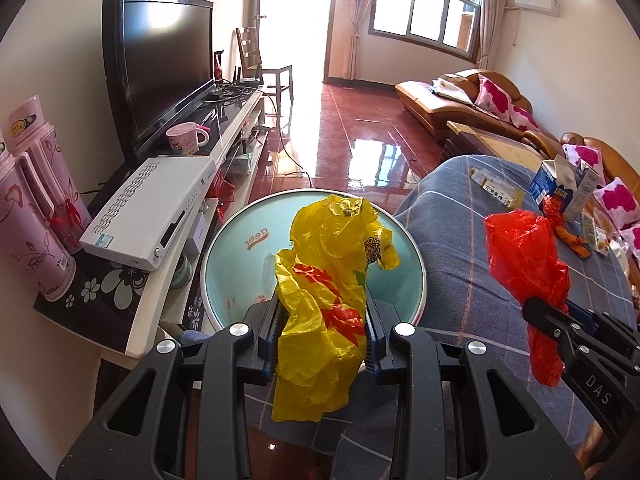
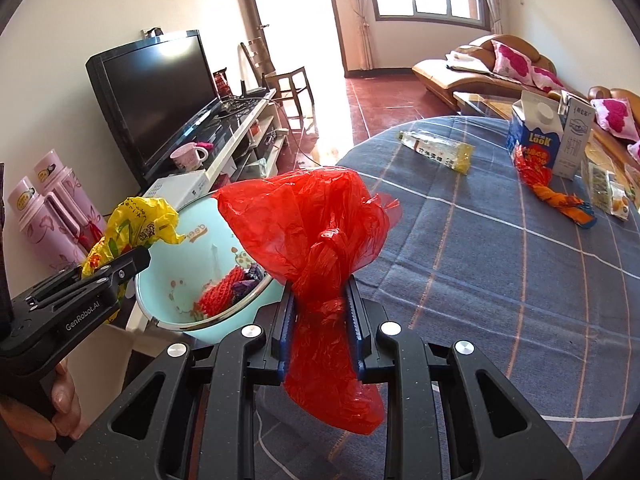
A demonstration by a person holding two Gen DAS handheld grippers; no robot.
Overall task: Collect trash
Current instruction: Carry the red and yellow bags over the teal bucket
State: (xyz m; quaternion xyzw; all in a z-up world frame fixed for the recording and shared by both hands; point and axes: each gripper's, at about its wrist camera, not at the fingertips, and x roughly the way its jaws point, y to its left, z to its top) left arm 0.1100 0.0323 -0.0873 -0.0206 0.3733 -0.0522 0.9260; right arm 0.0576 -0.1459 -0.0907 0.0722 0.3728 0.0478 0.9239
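1. Left wrist view is showing the left tongs [image 1: 322, 328] pinching a crumpled yellow plastic bag [image 1: 324, 280] right above the pale blue basin [image 1: 224, 256], which is sitting at the near left edge of the table [image 1: 460, 280].
2. Right wrist view is showing the right tongs [image 2: 322, 312] pressing on a knotted red plastic bag [image 2: 312, 216], which is hanging over the table's edge just right of the basin [image 2: 192, 248], not yet over it.
3. Some red and purple scraps [image 2: 228, 288] are already lying in the basin's bottom.
4. Both bags are light and puffed up, so I am judging that either one could drift or catch on the rim when let go and slide to the floor; the red one is looking likelier, since it is sitting off to the side.
5. Loose folds are trailing below both pairs of tongs, so a bag could cling to a pad rather than dropping.
6. Two pairs of tongs are crowding one opening, so they could knock each other or tip the basin off its edge.
7. More trash is waiting at the far right: a milk carton [image 2: 538, 136], a yellow wrapper [image 2: 436, 152] and an orange wrapper [image 2: 560, 200].
8. A white set-top box [image 1: 148, 216] and pink flasks [image 1: 36, 216] are standing close on the left, narrowing the room there.
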